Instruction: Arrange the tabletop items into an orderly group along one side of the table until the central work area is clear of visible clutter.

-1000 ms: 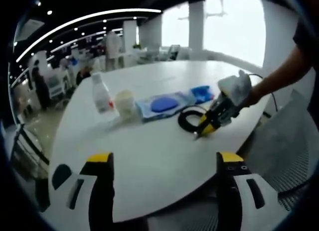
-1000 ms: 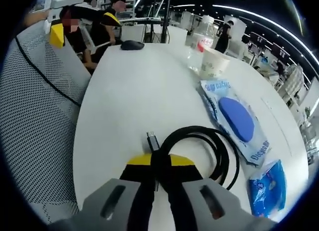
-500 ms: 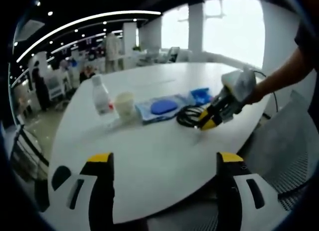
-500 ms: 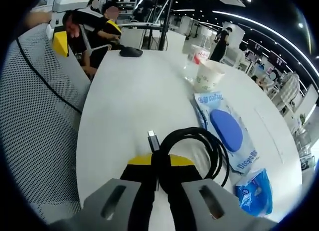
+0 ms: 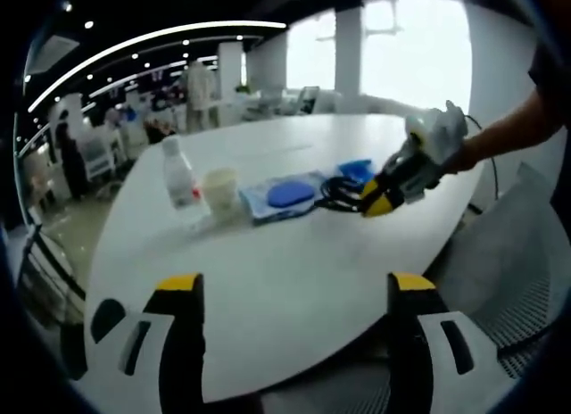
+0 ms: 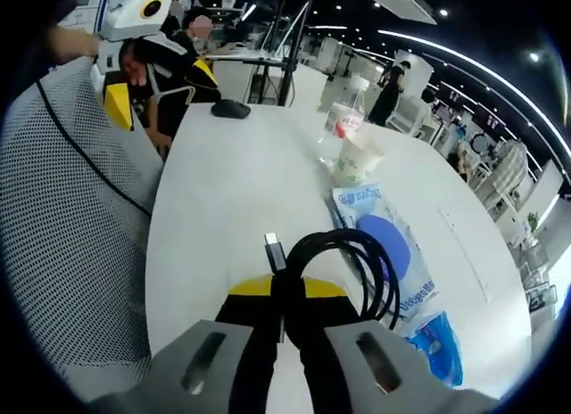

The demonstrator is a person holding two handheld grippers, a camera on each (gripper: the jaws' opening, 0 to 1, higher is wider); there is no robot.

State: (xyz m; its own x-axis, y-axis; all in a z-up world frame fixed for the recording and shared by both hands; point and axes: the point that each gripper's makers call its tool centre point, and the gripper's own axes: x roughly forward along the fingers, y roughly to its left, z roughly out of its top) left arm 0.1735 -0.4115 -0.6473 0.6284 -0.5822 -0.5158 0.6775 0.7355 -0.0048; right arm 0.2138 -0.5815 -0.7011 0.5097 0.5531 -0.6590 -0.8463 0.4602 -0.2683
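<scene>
Four other items sit in a row on the table (image 5: 268,271): a water bottle (image 5: 179,171), a paper cup (image 5: 222,189), a flat blue wipe pack (image 5: 284,196) and a small blue packet (image 5: 357,169). My right hand-held gripper (image 6: 285,293) is clamped on a coiled black cable (image 6: 352,262), which hangs just above the wipe pack's near edge. The cable looks light and springy, so I judge a pinch across the bundled loops near the plug holds it best. My left hand-held gripper (image 5: 290,293) stands wide and carries nothing, well back from the wipe pack.
</scene>
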